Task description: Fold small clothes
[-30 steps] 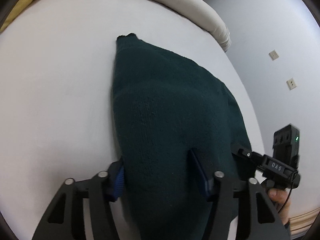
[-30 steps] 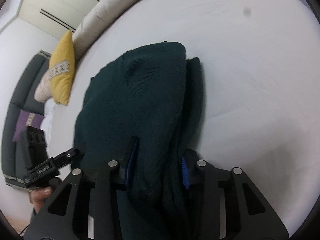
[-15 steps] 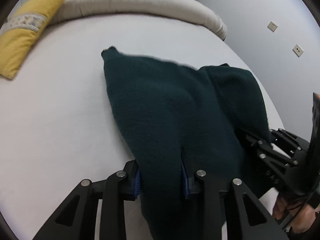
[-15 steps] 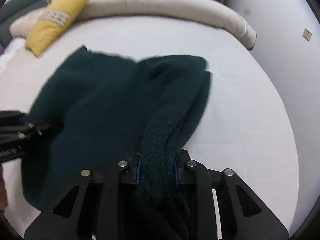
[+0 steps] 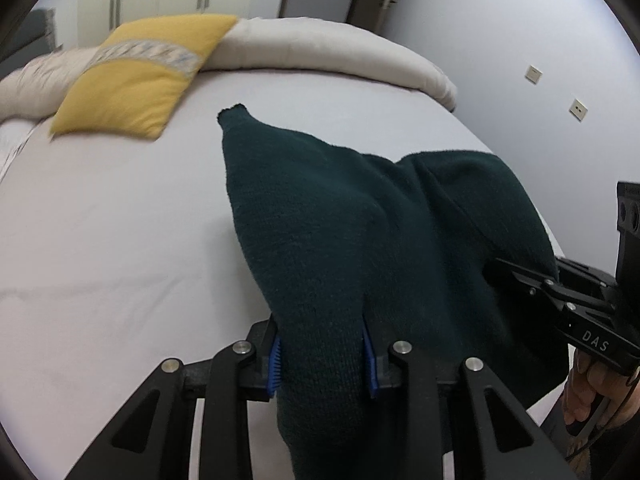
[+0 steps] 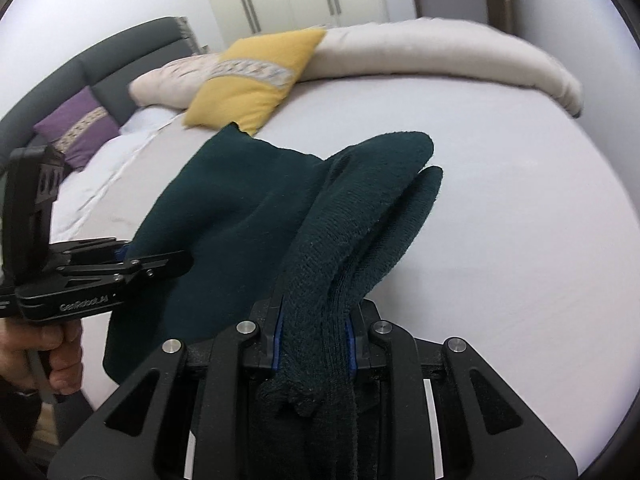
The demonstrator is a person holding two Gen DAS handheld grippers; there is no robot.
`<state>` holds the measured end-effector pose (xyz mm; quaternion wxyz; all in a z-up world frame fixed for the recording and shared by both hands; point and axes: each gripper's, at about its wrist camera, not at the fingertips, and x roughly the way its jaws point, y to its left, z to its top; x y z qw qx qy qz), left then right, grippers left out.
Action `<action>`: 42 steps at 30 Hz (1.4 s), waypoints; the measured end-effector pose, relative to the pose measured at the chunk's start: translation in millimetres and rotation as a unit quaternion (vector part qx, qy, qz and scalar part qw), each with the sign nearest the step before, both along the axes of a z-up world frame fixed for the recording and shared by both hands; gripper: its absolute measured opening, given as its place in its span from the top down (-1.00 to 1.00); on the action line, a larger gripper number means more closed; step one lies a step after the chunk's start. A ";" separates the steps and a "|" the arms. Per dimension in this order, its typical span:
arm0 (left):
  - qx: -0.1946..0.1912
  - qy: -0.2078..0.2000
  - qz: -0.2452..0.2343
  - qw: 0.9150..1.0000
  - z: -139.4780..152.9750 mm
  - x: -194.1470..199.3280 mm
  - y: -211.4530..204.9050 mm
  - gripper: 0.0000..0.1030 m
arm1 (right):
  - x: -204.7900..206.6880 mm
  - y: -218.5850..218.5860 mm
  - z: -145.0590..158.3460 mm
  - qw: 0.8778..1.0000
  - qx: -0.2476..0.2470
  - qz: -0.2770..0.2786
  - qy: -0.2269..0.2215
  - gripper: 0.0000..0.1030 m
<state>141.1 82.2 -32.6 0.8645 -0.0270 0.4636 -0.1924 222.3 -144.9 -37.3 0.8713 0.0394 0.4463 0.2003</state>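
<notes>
Lying across the white bed sheet (image 5: 120,240): dark green knitted garment (image 5: 340,220), near edge raised between left gripper (image 5: 323,358) and right gripper (image 6: 312,336); behind it, yellow cushion (image 5: 136,80) leaning against beige rolled bolster (image 5: 320,48).

left gripper (image 5: 323,364): black linkage, silver screws, blue pads | right gripper (image 6: 312,334): same ("DAS" marking)
</notes>
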 end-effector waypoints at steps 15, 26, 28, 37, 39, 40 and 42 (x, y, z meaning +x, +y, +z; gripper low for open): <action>-0.073 0.072 0.032 0.994 -96.4 -25.6 69.2 -0.15 | -26.6 -4.0 -142.1 0.981 0.113 -0.045 0.151 0.45; -0.071 0.026 0.084 0.994 -54.0 -36.5 94.6 -0.29 | -11.6 -69.6 -105.0 0.964 0.204 -0.110 0.128 0.15; -0.090 -0.005 0.083 0.992 -32.7 -35.5 93.5 -0.29 | -2.0 -66.2 -87.3 0.964 0.225 -0.090 0.112 0.15; -0.058 0.019 0.051 0.997 -76.6 11.7 31.5 -0.25 | 85.3 7.2 -142.0 0.955 0.204 -0.050 0.208 0.74; -0.054 0.016 0.050 0.997 -79.2 15.2 31.4 -0.25 | 93.4 -15.2 -163.3 0.941 0.248 -0.094 0.210 1.00; -0.054 0.018 0.047 0.997 -80.5 16.5 31.7 -0.25 | 95.4 -23.9 -170.1 0.934 0.265 -0.111 0.212 1.00; -0.060 0.017 0.042 0.997 -79.4 14.4 36.3 -0.25 | 92.4 -40.1 -168.2 0.932 0.268 -0.136 0.202 0.90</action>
